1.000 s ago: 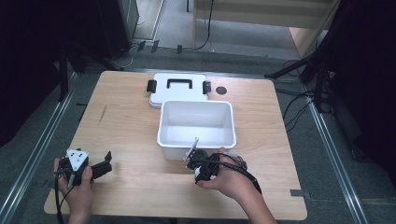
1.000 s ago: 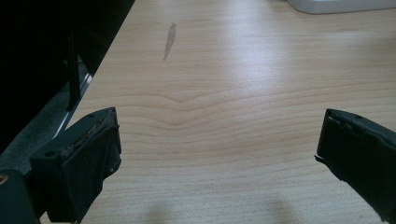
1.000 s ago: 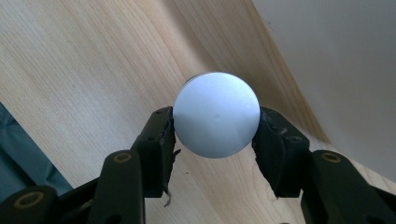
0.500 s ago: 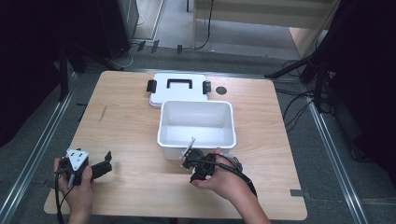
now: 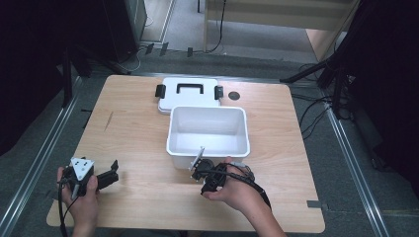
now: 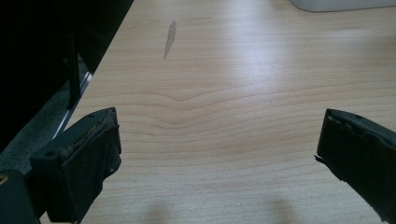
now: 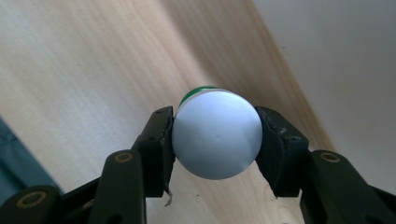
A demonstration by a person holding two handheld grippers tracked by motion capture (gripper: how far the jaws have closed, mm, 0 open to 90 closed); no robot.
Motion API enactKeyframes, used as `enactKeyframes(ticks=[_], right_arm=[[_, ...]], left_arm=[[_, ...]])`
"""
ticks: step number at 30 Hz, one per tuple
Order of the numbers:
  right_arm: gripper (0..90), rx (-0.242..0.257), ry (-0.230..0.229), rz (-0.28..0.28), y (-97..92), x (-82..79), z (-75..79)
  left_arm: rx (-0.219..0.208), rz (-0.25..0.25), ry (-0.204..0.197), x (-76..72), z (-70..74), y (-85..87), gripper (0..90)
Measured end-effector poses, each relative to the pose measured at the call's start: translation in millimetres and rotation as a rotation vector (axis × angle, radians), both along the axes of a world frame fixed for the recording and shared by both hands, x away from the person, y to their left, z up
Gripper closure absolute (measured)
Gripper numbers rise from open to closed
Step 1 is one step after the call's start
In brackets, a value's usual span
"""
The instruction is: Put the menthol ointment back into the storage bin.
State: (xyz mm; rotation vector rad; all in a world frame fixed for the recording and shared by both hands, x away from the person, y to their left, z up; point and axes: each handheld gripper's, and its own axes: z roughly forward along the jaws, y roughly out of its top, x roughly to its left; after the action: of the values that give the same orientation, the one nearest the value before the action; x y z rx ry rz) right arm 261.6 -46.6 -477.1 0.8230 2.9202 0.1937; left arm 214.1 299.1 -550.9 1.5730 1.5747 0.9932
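Green-edged can [image 7: 215, 134], seen end-on with its pale round base filling the right gripper view, clamped between the black jaws of the right gripper [image 7: 215, 140]. Held just short of the near wall of the white tub [image 5: 207, 129], at its near-left part, above the wooden table [image 5: 138, 128]. Pinched across its full width, both pads flat on opposite sides of the round body. Probably bound for the tub. Best done by lifting clear of the near rim before moving in over the tub, keeping the squeeze steady so the smooth round wall cannot roll out, and lowering close to the floor before letting go.

Beyond the tub, on its far side, white lid [image 5: 188, 95] with black handle and clips, lying flat and touching the far rim. Small dark disc [image 5: 234, 95] just right of that lid. Well to the tub's near left, left gripper [image 5: 109, 176] resting low at the table, jaws wide apart and empty.
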Motion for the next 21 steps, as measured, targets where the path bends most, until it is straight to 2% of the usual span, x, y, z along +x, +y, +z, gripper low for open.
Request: enactKeyframes(ticks=[5, 9, 15, 21], right_arm=[[51.7, -0.005, 0.040, 0.040, 0.1, -1.8, 2.8], [51.7, 0.002, 0.042, 0.057, -2.7, -2.1, 9.6], [51.7, 0.016, 0.030, 0.045, -16.7, -2.3, 27.5], [51.7, 0.014, 0.031, 0.026, -32.8, -2.0, 38.9]], left_arm=[[0.001, 0.000, 0.002, 0.1, 0.0, 0.1, 0.1], [0.000, 0.000, 0.001, 0.1, 0.0, 0.1, 0.1], [0.001, 0.000, 0.001, 0.2, -0.1, 0.0, 0.1], [0.001, -0.002, 0.001, 0.3, -0.1, 0.1, 0.1]])
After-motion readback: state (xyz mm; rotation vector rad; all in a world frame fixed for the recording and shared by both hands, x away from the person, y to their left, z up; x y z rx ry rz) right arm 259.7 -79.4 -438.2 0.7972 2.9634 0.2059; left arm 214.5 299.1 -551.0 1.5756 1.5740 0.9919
